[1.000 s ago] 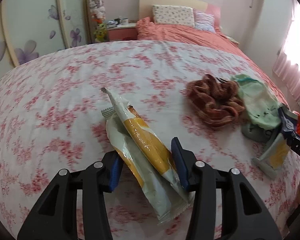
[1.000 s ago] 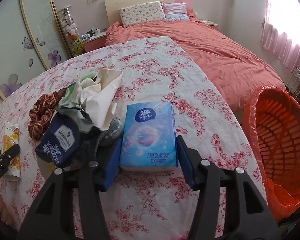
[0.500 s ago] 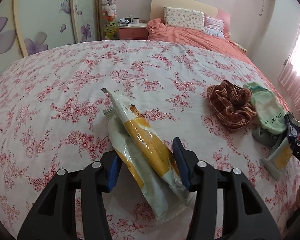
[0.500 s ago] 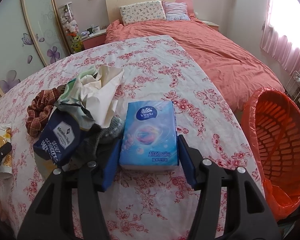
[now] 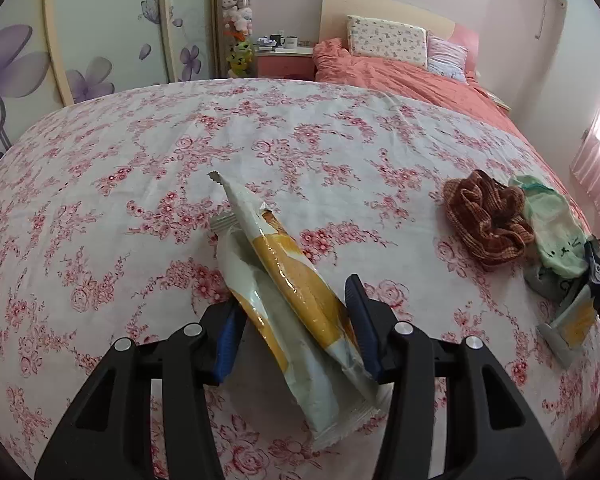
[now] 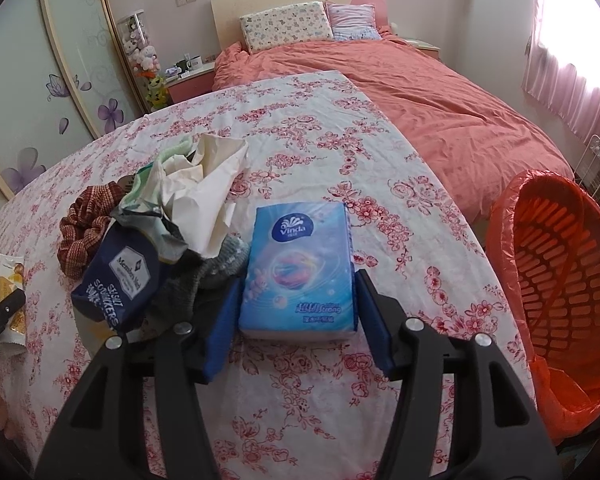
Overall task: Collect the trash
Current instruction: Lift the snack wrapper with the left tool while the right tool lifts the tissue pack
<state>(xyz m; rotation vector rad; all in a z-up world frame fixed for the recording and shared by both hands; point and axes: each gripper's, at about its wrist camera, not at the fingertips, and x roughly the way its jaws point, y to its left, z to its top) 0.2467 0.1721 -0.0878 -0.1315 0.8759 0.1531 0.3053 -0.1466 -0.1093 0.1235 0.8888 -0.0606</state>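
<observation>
A white and orange snack wrapper [image 5: 296,292] lies between the fingers of my left gripper [image 5: 296,320], which is shut on it and holds it tilted above the floral cloth; it also shows in the right wrist view [image 6: 10,300]. My right gripper [image 6: 300,320] is open, its fingers on either side of a blue Vinda tissue pack [image 6: 300,268] that lies flat on the cloth. A dark blue wrapper [image 6: 118,280] and crumpled paper [image 6: 204,192] lie left of the pack. An orange trash basket [image 6: 556,280] stands off the right edge.
A brown plaid scrunchie [image 5: 486,220], a pale green sock [image 5: 556,232] and another orange wrapper [image 5: 572,320] lie at the right of the left wrist view. A bed with a coral cover [image 6: 440,104] stands behind the table.
The left gripper has lifted and drawn back a little with the snack wrapper in it. The right gripper stays around the tissue pack, barely moved.
</observation>
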